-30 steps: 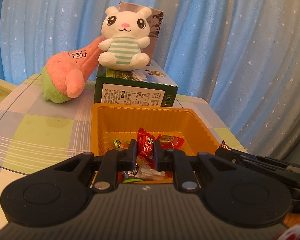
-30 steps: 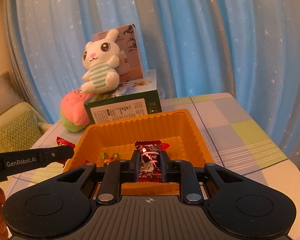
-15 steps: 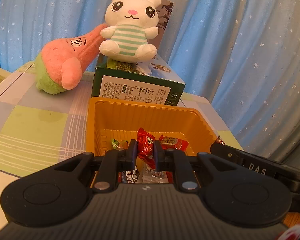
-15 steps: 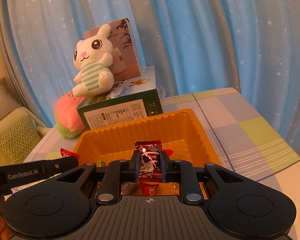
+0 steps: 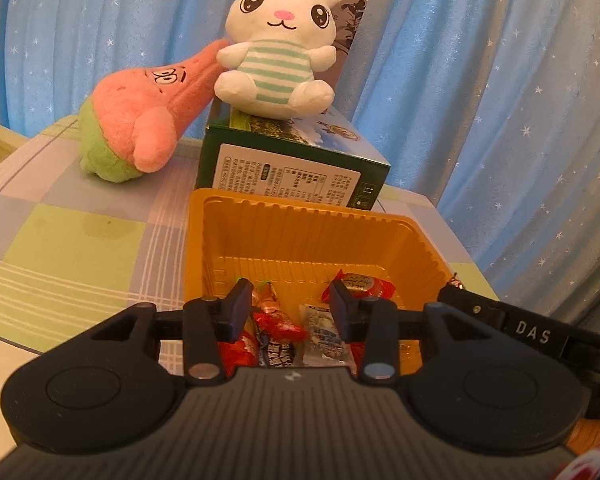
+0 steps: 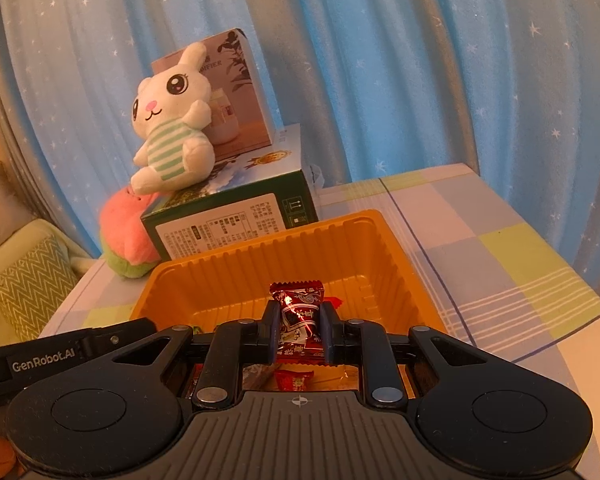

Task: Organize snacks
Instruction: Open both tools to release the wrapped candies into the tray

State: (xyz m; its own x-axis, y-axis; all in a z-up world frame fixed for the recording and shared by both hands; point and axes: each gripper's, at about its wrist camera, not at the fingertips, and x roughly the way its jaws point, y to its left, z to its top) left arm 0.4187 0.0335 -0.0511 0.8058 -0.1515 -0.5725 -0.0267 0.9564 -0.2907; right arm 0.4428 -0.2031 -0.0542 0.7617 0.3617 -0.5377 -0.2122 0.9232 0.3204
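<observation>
An orange plastic tray [image 5: 300,232] sits on the checked table and holds several wrapped snacks. My left gripper [image 5: 287,304] is open over the tray's near end; a red candy [image 5: 278,322] lies in the tray below it, beside a blue-white packet [image 5: 324,332]. My right gripper [image 6: 299,326] is shut on a dark red candy wrapper [image 6: 298,308], held above the near end of the tray [image 6: 300,248]. The other gripper shows at the edge of each view: the right one [image 5: 512,320] and the left one [image 6: 60,354].
A green box [image 5: 292,168] stands just behind the tray with a white bunny plush [image 5: 276,60] on top and a taller box behind it. A pink and green plush [image 5: 140,136] lies to its left. Blue star curtains hang behind. A cushion [image 6: 28,280] sits far left.
My left gripper has opened and let the red candy drop into the tray. My right gripper has kept its candy and moved nearer over the tray.
</observation>
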